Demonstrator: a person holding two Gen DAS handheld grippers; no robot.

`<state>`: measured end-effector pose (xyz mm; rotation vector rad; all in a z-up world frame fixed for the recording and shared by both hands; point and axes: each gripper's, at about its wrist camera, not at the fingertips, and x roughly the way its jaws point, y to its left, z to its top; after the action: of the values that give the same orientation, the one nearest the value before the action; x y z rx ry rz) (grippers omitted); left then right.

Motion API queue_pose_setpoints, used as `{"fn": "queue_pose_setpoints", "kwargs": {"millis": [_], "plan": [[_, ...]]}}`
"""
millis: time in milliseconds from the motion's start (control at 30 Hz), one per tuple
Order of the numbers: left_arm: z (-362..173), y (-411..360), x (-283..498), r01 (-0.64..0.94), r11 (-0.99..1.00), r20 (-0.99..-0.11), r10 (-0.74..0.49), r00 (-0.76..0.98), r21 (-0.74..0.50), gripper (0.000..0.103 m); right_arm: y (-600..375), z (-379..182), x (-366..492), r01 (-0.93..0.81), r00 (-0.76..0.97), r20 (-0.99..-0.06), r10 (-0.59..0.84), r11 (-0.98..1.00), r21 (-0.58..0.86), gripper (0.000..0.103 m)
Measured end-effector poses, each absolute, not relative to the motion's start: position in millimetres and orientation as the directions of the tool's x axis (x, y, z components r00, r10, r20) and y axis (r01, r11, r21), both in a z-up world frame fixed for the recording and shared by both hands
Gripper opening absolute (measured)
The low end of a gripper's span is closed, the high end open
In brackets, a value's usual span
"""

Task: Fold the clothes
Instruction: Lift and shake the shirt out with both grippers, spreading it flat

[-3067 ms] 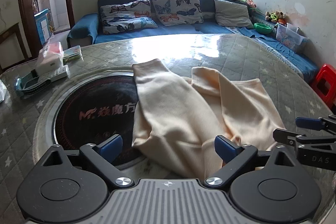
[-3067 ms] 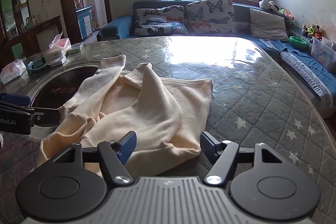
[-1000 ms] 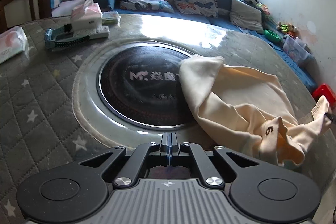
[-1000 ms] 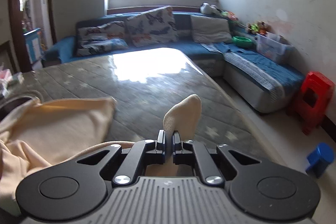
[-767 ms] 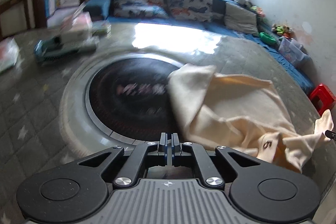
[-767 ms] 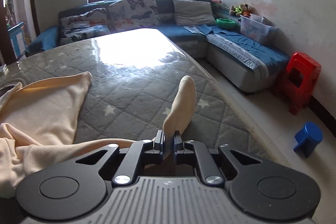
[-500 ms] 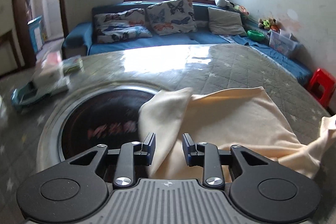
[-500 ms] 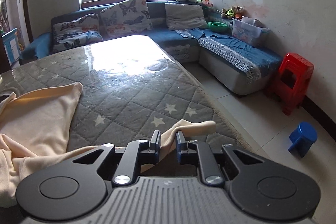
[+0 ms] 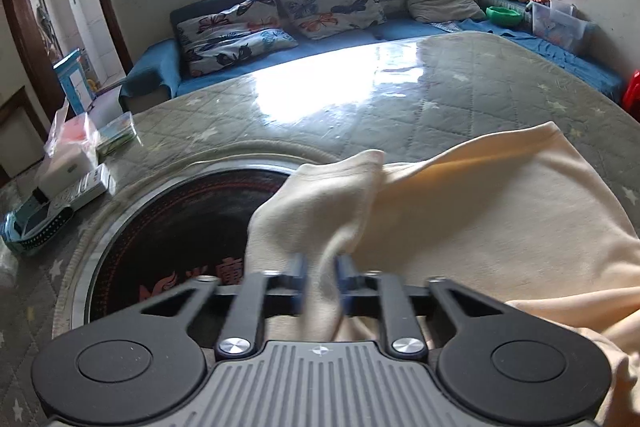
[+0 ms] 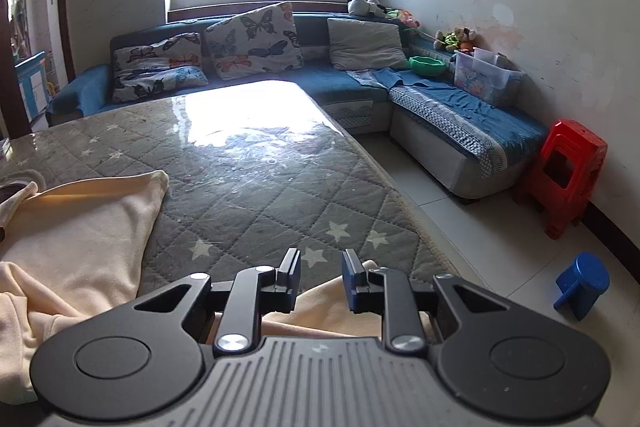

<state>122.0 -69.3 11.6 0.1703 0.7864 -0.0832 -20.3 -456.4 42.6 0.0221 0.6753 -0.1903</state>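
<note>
A cream garment (image 9: pixel 480 227) lies spread but rumpled on the counter (image 9: pixel 400 99), its body toward the right edge and one sleeve (image 9: pixel 320 203) over the dark round inset (image 9: pixel 172 227) near the middle. Folding appears barely begun: no finished fold shows, and both sleeves and the body are left to do. The left tool (image 9: pixel 320 283) is closing on that sleeve, cloth running up between its pads, so the grip looks all but made. The right tool (image 10: pixel 320 279), near the counter's right edge, is opening; the other sleeve end (image 10: pixel 332 307) lies slack on the counter just beneath the parted pads, released. Boxes (image 9: pixel 72 167) sit at the far left edge, well apart.
</note>
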Motion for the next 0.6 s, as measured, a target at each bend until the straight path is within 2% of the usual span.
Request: {"fn": "queue_pose_setpoints", "kwargs": {"millis": [100,300,500,567,600], "plan": [[20.5,-53.1,115.9,0.102,0.991,-0.696,-0.013,0.718,0.088,0.003,-444.4,44.1,-18.9,0.131,0.773,-0.621,-0.128,0.991,-0.041,0.022],[48.5,-7.2,85.2,-0.011,1.000,-0.654,0.000,0.756,-0.013,0.002,-412.0,53.3,-18.9,-0.023,0.786,-0.618,-0.005,0.999,-0.037,0.022],[66.5,41.0,34.8,-0.122,0.988,-0.627,0.038,0.778,-0.092,0.002,-355.1,59.5,-28.3,-0.316,0.724,-0.649,0.232,0.949,-0.014,0.023],[67.4,54.3,17.8,-0.155,0.983,-0.625,0.057,0.779,-0.103,0.002,-335.7,58.9,-34.0,-0.404,0.689,-0.661,0.296,0.915,-0.011,0.025],[66.1,60.2,10.0,-0.170,0.980,-0.628,0.065,0.775,-0.108,0.002,-325.9,58.5,-37.2,-0.445,0.670,-0.669,0.324,0.896,-0.012,0.030]]}}
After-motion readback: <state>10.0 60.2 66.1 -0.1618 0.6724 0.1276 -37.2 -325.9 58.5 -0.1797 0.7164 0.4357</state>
